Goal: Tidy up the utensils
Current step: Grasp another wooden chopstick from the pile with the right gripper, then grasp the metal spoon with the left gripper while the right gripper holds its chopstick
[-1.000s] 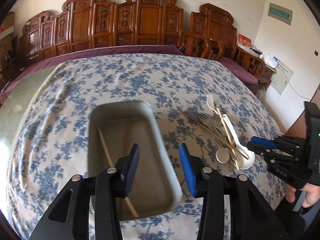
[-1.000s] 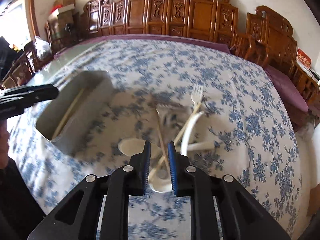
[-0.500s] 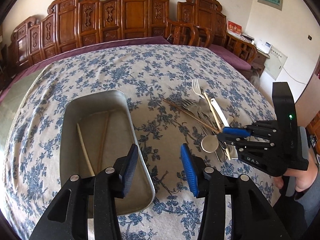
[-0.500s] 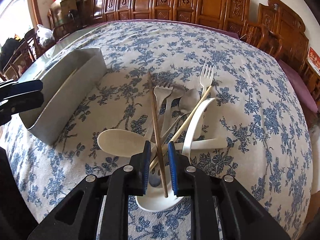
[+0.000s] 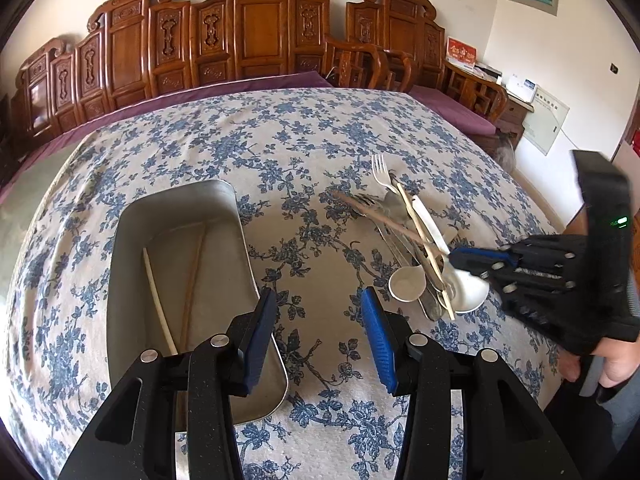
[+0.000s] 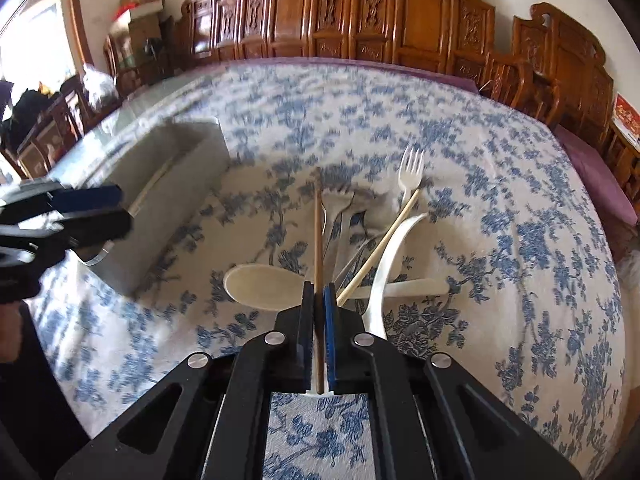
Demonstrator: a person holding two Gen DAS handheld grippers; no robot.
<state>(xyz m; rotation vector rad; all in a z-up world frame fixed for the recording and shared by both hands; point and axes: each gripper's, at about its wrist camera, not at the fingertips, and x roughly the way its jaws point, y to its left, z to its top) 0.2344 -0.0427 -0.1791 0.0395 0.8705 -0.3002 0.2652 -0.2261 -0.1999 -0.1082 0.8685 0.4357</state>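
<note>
Left wrist view sits low over the near end of the metal tray (image 5: 176, 240), looking along it toward the carved wooden chairs (image 5: 256, 32), with the utensil pile (image 5: 416, 240) off to the tray's right. Right wrist view hangs close above that same pile (image 6: 360, 240), facing the chairs (image 6: 400, 20), tray (image 6: 168, 184) to its left. Both views share the tray, the pile and the floral worktop (image 5: 300, 132).

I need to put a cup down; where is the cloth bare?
Bare tablecloth runs beyond the metal tray and the utensil pile, toward the chairs, plus a strip between tray and pile. It is crowded at the pile, where the right gripper pinches a brown chopstick.
</note>
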